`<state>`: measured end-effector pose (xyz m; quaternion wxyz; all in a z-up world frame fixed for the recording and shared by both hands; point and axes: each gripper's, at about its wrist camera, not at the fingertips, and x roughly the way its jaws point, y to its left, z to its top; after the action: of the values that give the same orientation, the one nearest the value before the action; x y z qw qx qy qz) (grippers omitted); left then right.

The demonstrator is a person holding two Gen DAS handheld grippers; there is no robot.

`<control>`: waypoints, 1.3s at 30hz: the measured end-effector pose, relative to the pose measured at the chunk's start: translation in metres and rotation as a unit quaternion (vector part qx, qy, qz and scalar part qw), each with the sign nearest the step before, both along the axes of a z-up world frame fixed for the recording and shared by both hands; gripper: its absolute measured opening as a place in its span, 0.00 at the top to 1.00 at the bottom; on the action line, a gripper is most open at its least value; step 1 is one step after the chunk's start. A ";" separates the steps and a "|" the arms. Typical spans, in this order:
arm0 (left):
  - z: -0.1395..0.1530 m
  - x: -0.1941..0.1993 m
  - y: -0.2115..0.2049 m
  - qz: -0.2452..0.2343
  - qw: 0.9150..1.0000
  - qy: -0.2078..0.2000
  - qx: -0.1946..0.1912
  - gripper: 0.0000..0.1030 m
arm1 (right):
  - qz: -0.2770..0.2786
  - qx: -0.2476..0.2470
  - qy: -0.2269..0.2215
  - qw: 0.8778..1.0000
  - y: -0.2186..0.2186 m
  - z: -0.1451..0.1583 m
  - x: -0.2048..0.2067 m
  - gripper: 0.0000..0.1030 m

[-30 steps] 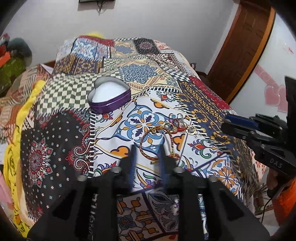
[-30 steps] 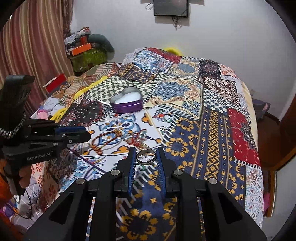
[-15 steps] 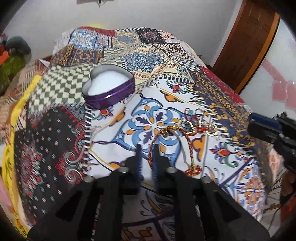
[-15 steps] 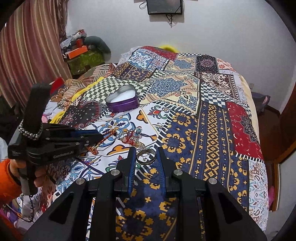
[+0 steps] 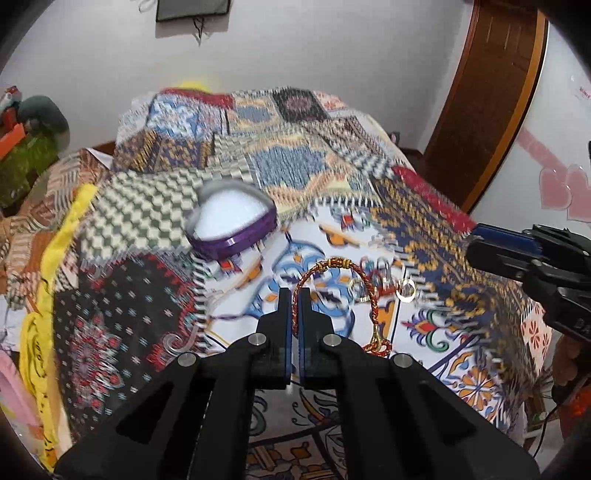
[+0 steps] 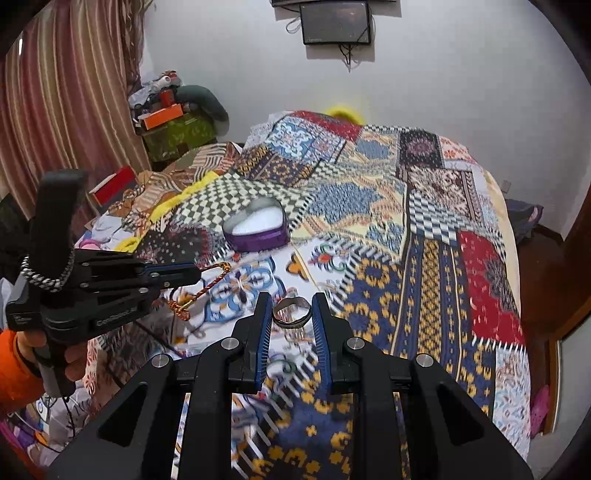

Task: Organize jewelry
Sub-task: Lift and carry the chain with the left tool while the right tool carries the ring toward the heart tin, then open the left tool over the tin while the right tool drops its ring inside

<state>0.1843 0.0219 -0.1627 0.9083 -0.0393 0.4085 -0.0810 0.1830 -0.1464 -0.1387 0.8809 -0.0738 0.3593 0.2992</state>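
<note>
Setting: a bed (image 6: 424, 258) covered with a bright patchwork bedspread, in a room with white walls, a striped curtain (image 6: 62, 96) on one side and a wooden door (image 5: 491, 96) on the other.
Left gripper (image 5: 294, 295): black with blue pads, its two jaws pressed together on a braided red and gold bracelet (image 5: 332, 264).
Bracelet: its cord runs up between the left jaws, arches over in a loop above the spread, and hangs down on the far side to a knotted tassel end; seen from the right wrist camera it dangles from the jaw tips (image 6: 207, 288) clear of the fabric.
Right gripper (image 6: 291, 314): black with blue ribbed pads, jaws closed against the two sides of a wide silver ring (image 6: 291, 313), which sits upright between them above the bedspread.
Jewelry box (image 5: 232, 227): a purple heart-shaped tin with a white lining, open, resting on the spread beyond both grippers, near the green checked patch.
Other jewelry (image 5: 384, 288): a small blurred cluster of gold and red pieces lying on the white floral patch, just beside the hanging bracelet; too blurred to say what each piece is.
Person: a hand (image 6: 55, 365) in an orange sleeve (image 6: 14, 369) grips the left tool's handle.
Wall: a dark screen (image 6: 335, 23) hangs above the head of the bed.
</note>
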 end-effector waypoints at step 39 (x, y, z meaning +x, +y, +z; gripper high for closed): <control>-0.008 0.113 0.068 0.056 0.998 -0.023 0.036 0.99 | 0.048 -0.030 -0.007 0.998 0.103 -0.004 0.117 0.81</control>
<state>0.2977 0.0903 -0.1709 0.9213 -0.0276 0.3874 -0.0167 0.2998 -0.0435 -0.1426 0.8654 -0.1191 0.3579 0.3298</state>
